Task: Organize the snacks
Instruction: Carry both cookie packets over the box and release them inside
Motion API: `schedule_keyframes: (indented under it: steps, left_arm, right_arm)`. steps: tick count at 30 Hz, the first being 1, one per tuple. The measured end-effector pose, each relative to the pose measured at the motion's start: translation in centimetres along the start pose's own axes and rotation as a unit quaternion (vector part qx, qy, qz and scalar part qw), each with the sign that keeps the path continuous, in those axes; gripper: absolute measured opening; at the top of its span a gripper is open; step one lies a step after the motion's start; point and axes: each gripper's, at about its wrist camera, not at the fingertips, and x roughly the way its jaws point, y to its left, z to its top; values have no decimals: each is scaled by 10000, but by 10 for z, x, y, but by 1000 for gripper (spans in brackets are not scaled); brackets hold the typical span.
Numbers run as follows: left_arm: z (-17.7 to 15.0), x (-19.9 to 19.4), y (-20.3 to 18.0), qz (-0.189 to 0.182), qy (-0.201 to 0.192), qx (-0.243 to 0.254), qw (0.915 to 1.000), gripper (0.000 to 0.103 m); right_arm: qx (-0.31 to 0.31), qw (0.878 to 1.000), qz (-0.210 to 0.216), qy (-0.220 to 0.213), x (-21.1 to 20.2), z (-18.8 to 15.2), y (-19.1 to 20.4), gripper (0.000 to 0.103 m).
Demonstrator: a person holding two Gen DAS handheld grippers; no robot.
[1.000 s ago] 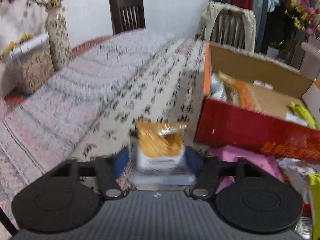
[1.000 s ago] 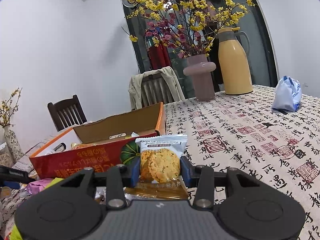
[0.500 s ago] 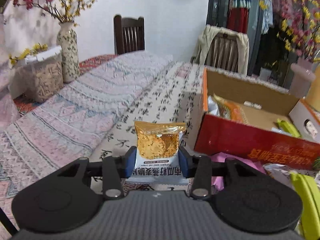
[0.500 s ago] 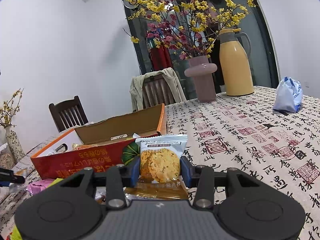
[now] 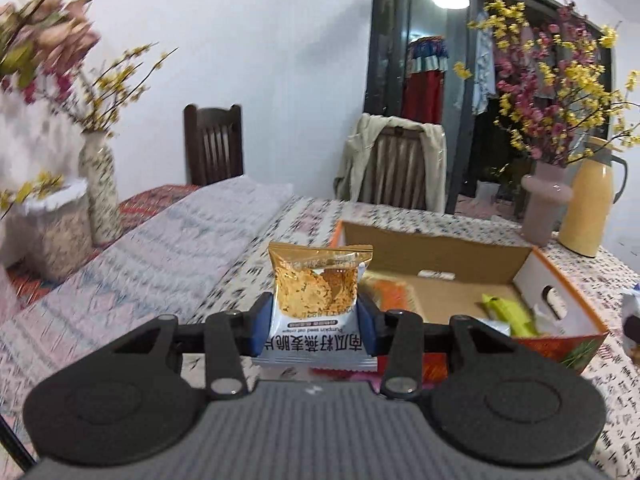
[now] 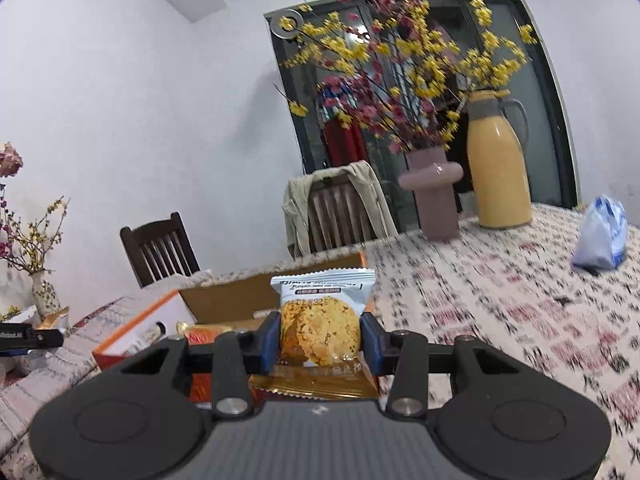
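My left gripper (image 5: 316,326) is shut on a cracker packet (image 5: 318,296) with a gold top and white bottom, held upright above the table. Behind it and to the right lies an open red-and-orange cardboard box (image 5: 540,276) with a green snack (image 5: 508,312) and an orange packet (image 5: 394,294) inside. My right gripper (image 6: 320,340) is shut on a second cracker packet (image 6: 320,320), white end up, gold end down. The same box (image 6: 224,300) shows just behind it, to the left. The left gripper's tip (image 6: 28,338) appears at the far left edge of the right wrist view.
A pink vase (image 6: 434,196) with flowering branches and a yellow thermos (image 6: 498,172) stand at the table's far side. A blue-white bag (image 6: 602,236) lies on the right. Two chairs (image 5: 214,146) face the far edge. A patterned vase (image 5: 100,192) and a tissue box (image 5: 52,224) stand on the left.
Both grippers have risen with their packets. The left one closed tight on its packet, lifted it off the table and tilted up, so the box now sits lower in view.
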Motion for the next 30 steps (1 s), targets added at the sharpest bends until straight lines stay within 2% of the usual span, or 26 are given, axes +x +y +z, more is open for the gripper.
schedule_keyframes:
  steps: [11, 16, 22, 27, 28, 30]
  left_arm:
    - [28, 35, -46, -164, -97, 144, 9997, 44]
    - [22, 59, -57, -145, -79, 190, 9997, 44]
    - [2, 83, -51, -228, -49, 61, 9997, 44]
    - [-2, 85, -48, -255, -59, 54, 9996, 44]
    - [-2, 82, -47, -268, -110, 37, 9996, 45]
    - [-3, 77, -45, -242, -233, -21, 9994, 59]
  right_arm:
    - [-346, 9994, 32, 24, 52, 29, 30, 41]
    - [-376, 9990, 66, 213, 78, 23, 38, 41]
    - [-280, 9993, 134, 189, 87, 11, 35, 41]
    - [-363, 9989, 92, 270, 92, 3, 36, 43]
    - [-366, 9990, 94, 245, 92, 3, 36, 43]
    - [-349, 9993, 60, 147, 89, 4, 34, 48]
